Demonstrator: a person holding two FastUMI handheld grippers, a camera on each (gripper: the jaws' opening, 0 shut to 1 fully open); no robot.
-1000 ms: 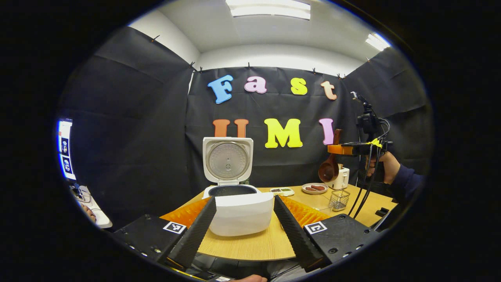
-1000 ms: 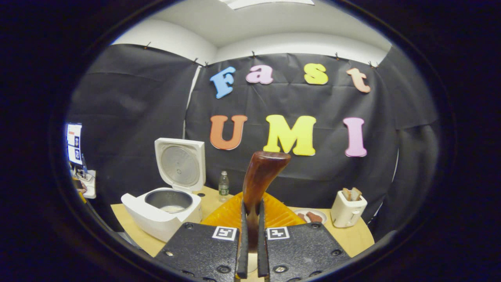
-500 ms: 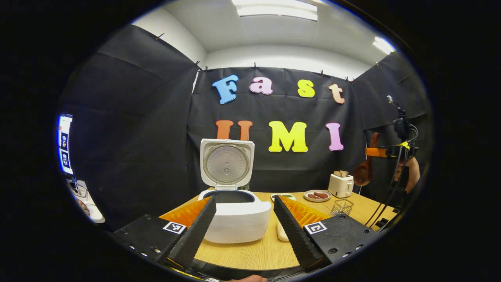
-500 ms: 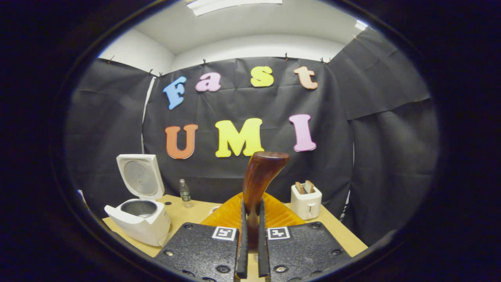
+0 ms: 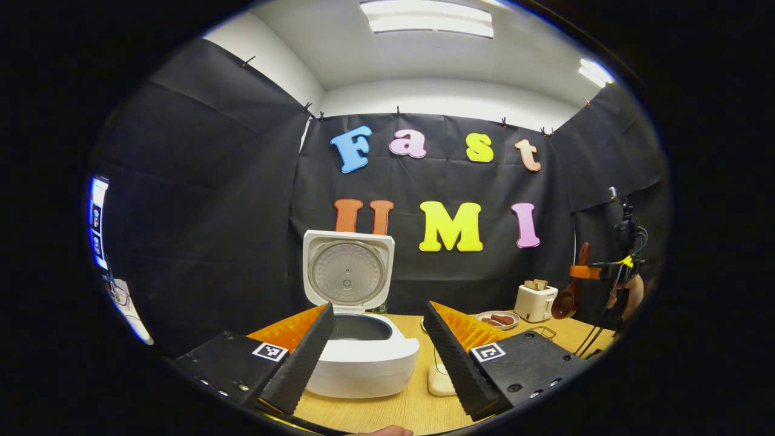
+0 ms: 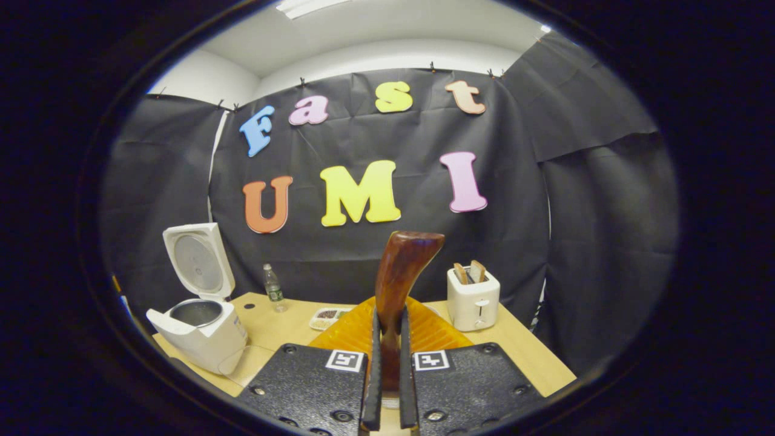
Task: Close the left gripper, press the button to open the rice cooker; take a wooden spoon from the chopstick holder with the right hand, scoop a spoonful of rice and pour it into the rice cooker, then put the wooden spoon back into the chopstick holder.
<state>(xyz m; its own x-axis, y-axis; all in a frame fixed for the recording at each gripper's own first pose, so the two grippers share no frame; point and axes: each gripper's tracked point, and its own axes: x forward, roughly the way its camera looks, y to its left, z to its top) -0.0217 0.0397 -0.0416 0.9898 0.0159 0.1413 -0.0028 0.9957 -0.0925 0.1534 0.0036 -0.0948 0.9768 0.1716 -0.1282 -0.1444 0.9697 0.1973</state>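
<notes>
wooden spoon [image 6: 399, 272] clamped in r gripper [image 6: 387, 387]; cooker [image 5: 357, 354] open.

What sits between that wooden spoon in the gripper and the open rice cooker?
Nothing visible blocks it. The right gripper holds the wooden spoon in the air; the rice cooker stands open to its left, with bare table between.

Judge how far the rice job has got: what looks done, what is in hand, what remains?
Done: the rice cooker stands open, lid up. In hand: the right gripper is shut on the wooden spoon, held up beside the toaster. Left: scooping, pouring, returning the spoon. The left gripper is open.
</notes>
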